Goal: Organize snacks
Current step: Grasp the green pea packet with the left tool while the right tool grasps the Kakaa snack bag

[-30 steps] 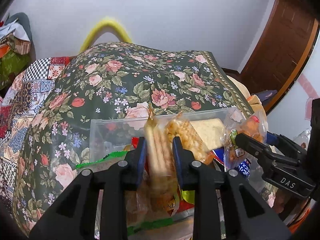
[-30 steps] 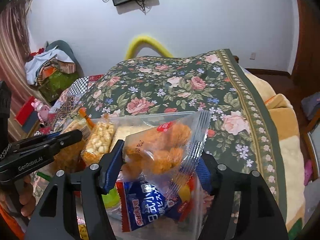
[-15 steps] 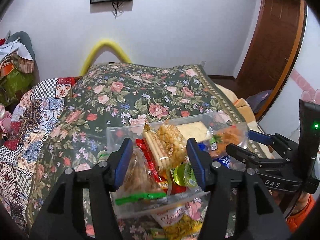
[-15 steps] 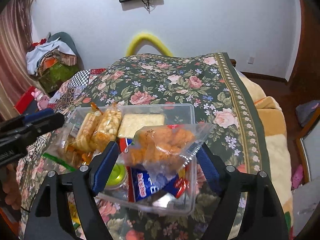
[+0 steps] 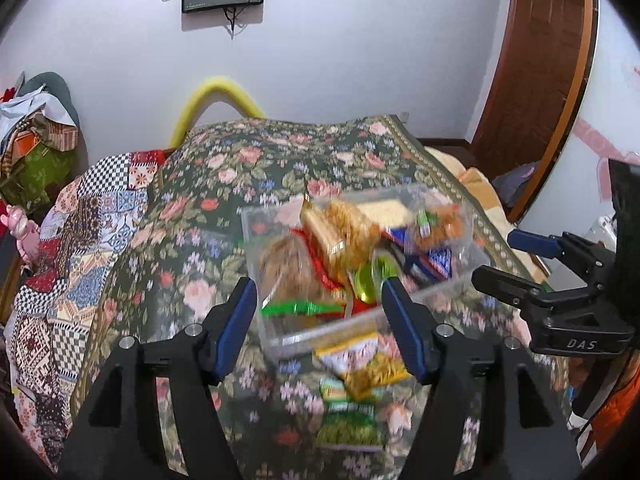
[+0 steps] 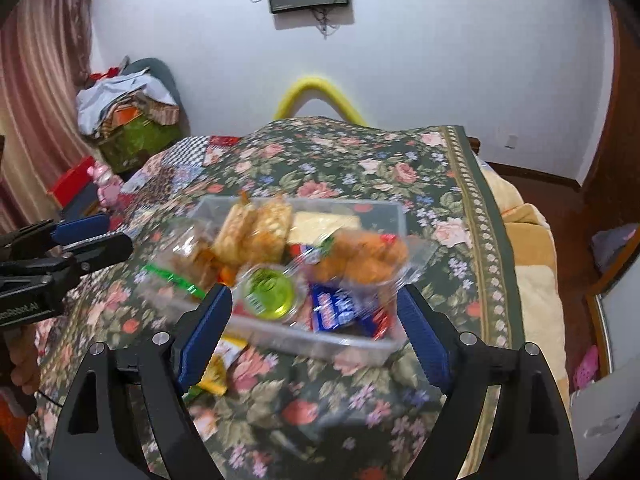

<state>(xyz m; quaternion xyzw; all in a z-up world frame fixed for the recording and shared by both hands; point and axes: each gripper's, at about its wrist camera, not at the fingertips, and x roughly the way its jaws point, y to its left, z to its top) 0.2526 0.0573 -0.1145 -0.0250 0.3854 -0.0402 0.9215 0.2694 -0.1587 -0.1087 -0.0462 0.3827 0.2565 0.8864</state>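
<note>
Snacks heaped in clear tub on floral bedspread; left tongs and right tongs apart (just been opening), gripping nothing.

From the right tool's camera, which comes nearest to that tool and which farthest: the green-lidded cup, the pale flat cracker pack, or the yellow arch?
From the right tool:
1. Green-lidded cup, front of the clear box.
2. Pale cracker pack, box's back.
3. Yellow arch, beyond the bed by the wall.
</note>
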